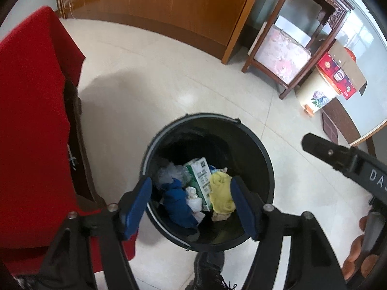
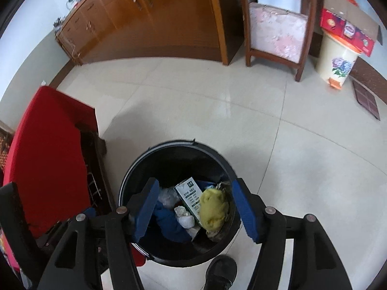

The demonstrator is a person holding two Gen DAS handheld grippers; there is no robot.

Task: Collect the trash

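Both grippers hang over the black bin point(image 1: 261, 169) on the floor, left gripper point(image 1: 191, 205) and right gripper point(image 2: 193, 207) spread wide, nothing between the pads. Carton point(image 2: 189, 197), yellow rag point(image 2: 214, 209) and tissues sit inside.

Left gripper point(image 1: 191, 205) fingers apart, empty, above black bin point(image 1: 266, 169) of trash.
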